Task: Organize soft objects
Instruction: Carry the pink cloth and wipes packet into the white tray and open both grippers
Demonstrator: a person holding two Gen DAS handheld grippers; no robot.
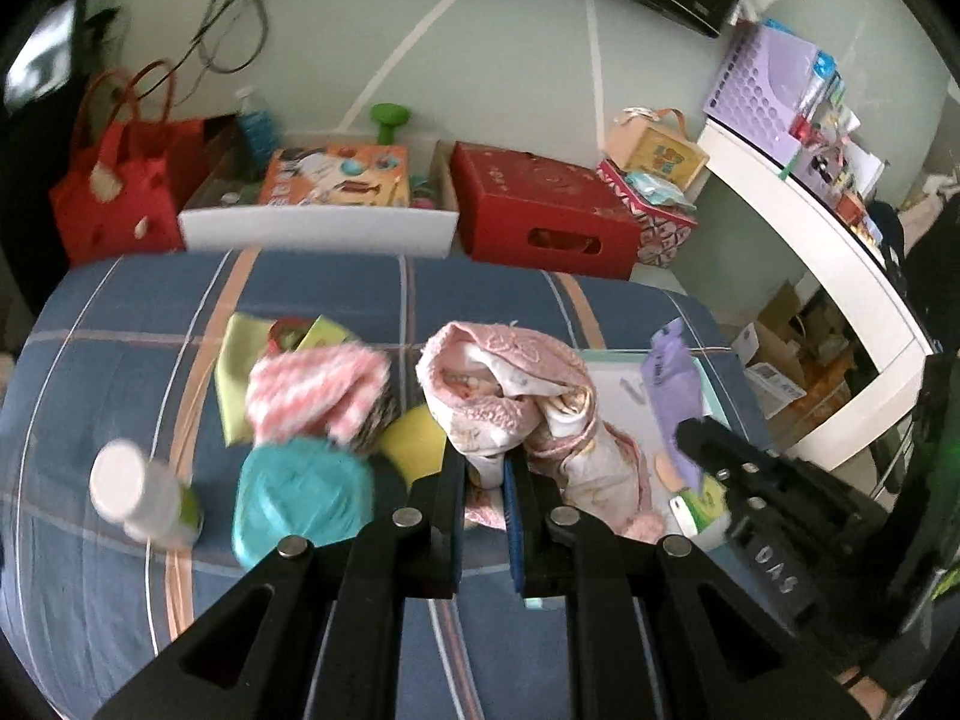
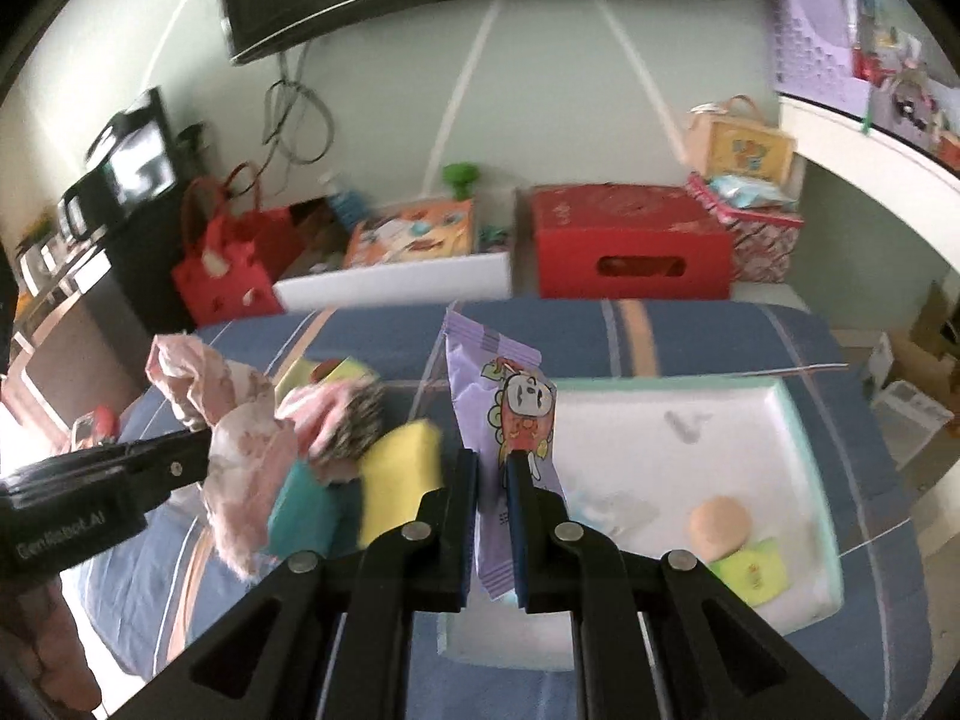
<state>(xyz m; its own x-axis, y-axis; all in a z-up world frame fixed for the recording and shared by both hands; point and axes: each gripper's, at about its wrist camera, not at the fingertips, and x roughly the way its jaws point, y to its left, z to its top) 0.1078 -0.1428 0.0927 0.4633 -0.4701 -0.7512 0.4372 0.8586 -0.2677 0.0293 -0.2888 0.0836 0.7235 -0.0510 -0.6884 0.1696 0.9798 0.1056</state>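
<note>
My left gripper (image 1: 487, 468) is shut on a pink and white cloth (image 1: 510, 384) and holds it bunched above the blue bedspread (image 1: 120, 324); the cloth also shows in the right wrist view (image 2: 234, 420). My right gripper (image 2: 492, 468) is shut on a purple snack packet (image 2: 510, 414), held upright over the left edge of a white tray (image 2: 798, 420). The packet shows in the left wrist view (image 1: 672, 384). A yellow sponge (image 2: 399, 474), a teal yarn ball (image 1: 297, 498) and a pink striped knit piece (image 1: 318, 384) lie on the bed.
A white bottle (image 1: 135, 492) lies at the left of the bed. In the tray sit a round peach puff (image 2: 720, 525) and a green packet (image 2: 753, 570). A red box (image 1: 540, 204), a white bin (image 1: 318, 228) and a red bag (image 1: 120, 192) stand behind the bed.
</note>
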